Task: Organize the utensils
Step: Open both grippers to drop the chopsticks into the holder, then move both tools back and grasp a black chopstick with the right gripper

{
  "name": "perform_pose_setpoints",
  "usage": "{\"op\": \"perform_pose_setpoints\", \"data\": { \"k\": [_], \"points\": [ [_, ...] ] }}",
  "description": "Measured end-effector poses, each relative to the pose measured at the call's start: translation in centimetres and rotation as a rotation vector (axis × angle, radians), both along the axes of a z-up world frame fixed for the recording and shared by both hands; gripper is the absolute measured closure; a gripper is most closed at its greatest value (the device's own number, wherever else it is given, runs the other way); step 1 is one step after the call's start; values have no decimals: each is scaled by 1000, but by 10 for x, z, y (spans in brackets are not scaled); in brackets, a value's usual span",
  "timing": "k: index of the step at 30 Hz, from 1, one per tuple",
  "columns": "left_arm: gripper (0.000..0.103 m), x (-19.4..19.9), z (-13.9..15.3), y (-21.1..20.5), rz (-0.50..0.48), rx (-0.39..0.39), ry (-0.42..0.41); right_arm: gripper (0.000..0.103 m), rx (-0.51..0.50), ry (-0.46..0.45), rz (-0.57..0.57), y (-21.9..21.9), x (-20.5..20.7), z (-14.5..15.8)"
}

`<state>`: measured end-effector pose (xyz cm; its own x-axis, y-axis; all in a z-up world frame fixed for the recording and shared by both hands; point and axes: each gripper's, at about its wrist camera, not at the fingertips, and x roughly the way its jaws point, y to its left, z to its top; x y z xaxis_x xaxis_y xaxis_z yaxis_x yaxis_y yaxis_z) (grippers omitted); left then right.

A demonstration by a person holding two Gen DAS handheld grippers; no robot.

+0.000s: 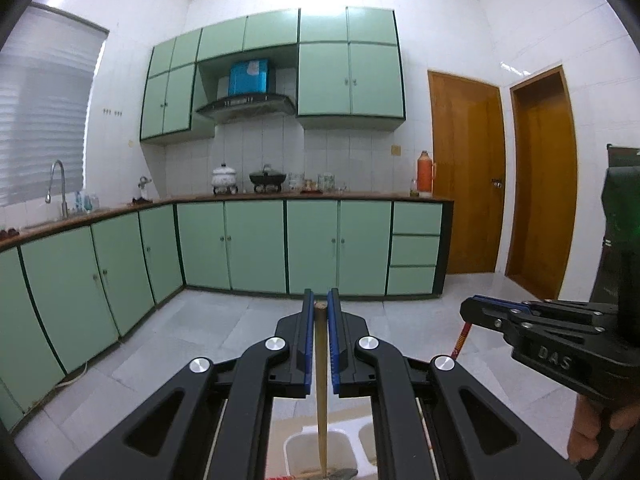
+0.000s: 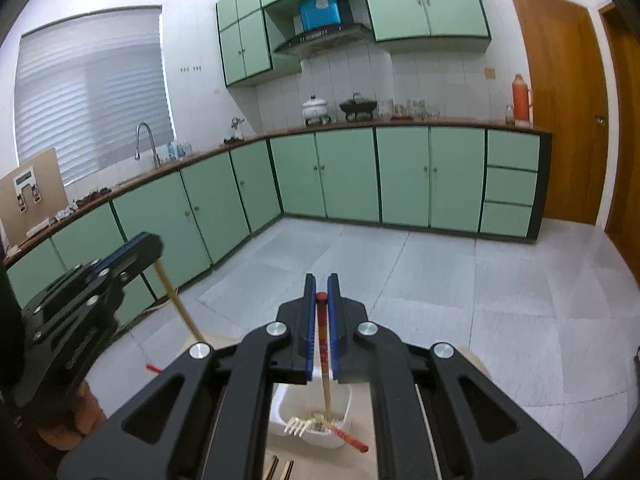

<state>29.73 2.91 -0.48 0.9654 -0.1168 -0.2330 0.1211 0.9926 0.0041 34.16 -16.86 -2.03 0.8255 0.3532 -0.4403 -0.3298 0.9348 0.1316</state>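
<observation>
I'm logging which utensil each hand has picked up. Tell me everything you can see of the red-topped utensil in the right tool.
The red-topped utensil is a slim stick: rounded red cap, a red patterned upper section, then pale wood or bamboo below. It stands nearly upright, clamped between the blue pads of the right tool, cap level with the fingertips. Its lower end reaches down into the white container, among pale forks; the tip is hidden.
</observation>
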Motion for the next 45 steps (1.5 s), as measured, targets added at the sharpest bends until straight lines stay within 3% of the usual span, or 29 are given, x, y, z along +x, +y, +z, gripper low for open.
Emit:
{"op": "perform_pose_setpoints", "data": {
  "k": [4,8,14,20,27,35,45],
  "points": [
    [96,12,-22,8,8,-11,89,94,-7,52,13,4,3,-18],
    [73,6,-31,24,16,-63,147,80,-13,43,9,5,-11,-20],
    [56,-39,-27,37,10,-85,153,55,-45,-82,-43,-7,-67,-13],
    [52,-100,-51,32,0,-66,186,39,-58,-121,-71,-22,-133,-38],
    [47,-166,-121,13,-22,19,303,34,-38,-6,-101,-28,-194,-109],
    [47,-210,-191,8,-11,6,438,34,-77,145,-88,-8,-242,-189],
    [47,-234,-228,22,23,18,494,47,-108,232,-43,18,-272,-228]
  ]
}}
